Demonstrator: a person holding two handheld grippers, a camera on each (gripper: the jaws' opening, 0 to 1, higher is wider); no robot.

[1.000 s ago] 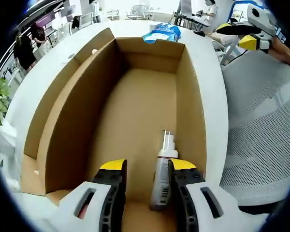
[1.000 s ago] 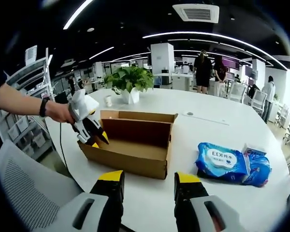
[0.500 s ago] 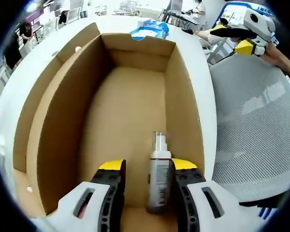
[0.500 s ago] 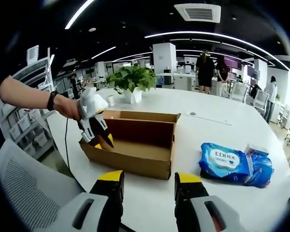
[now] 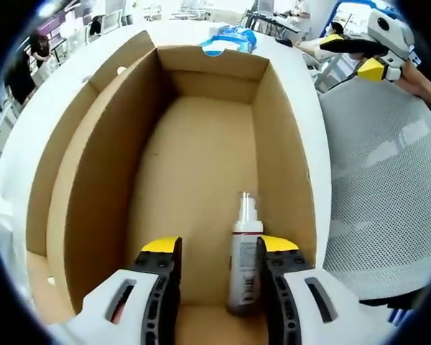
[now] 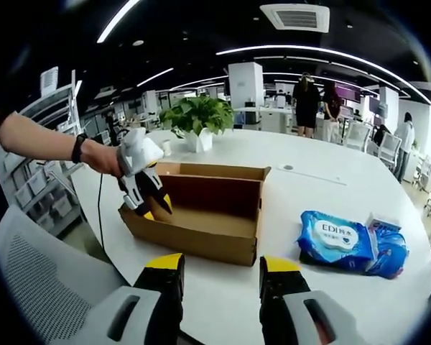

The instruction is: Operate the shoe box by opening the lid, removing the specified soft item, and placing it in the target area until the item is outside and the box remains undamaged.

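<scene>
The open cardboard shoe box (image 5: pixel 201 158) lies lengthwise before me, its flap (image 5: pixel 72 136) folded out to the left. A small white spray bottle (image 5: pixel 246 262) lies on the box floor close to the right wall. My left gripper (image 5: pixel 220 248) is open and dips into the near end of the box, with the bottle between its jaws, hard by the right one. From the right gripper view a hand holds this left gripper (image 6: pixel 147 192) over the left end of the box (image 6: pixel 201 215). My right gripper (image 6: pixel 221 269) is open and holds nothing, above the table in front of the box.
A blue pack of wipes (image 6: pixel 343 238) lies on the white round table (image 6: pixel 330 187) to the right of the box; the pack (image 5: pixel 230 37) sits beyond the box's far end. A grey mesh chair (image 5: pixel 388 180) stands beside the table. A potted plant (image 6: pixel 197 115) stands behind the box.
The left gripper has come from the box's left outer end to over and into it. The bottle has stayed on the box floor. The right gripper has hardly moved.
</scene>
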